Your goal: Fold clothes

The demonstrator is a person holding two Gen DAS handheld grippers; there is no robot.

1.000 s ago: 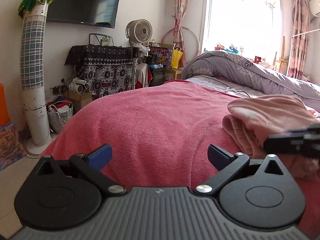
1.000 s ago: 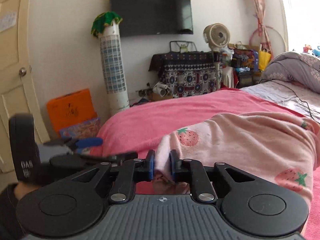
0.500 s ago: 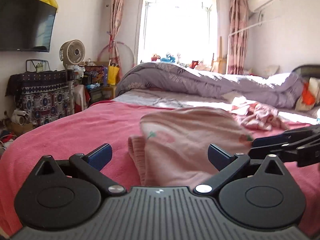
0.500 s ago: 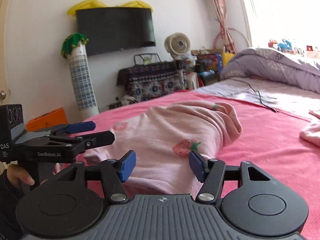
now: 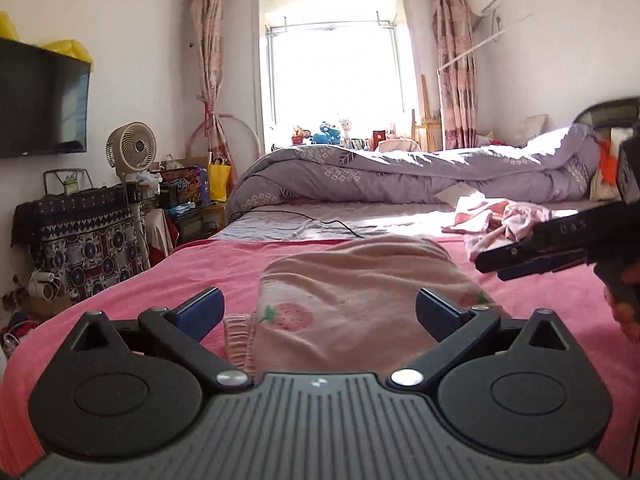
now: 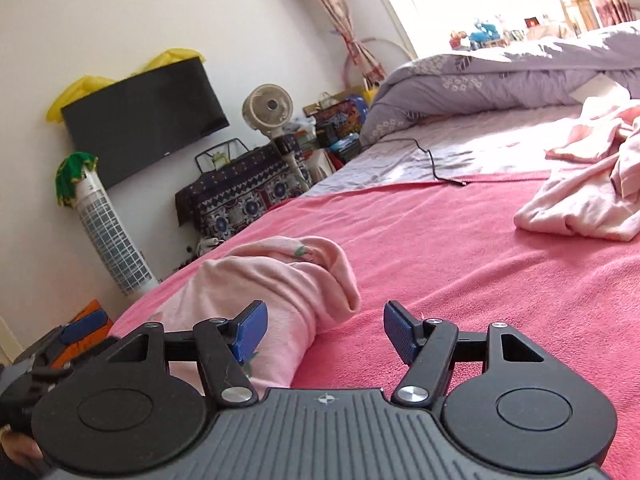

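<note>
While folded garment (image 5: 360, 292) rests, crumpled clothes (image 6: 588, 200) lie beyond

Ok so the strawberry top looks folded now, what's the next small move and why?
Probably swing the right gripper toward the crumpled pink garment farther up the bed. Its jaws are opening with nothing between them, the folded strawberry top lies compact on the pink blanket, and the left gripper is open and empty too.
</note>
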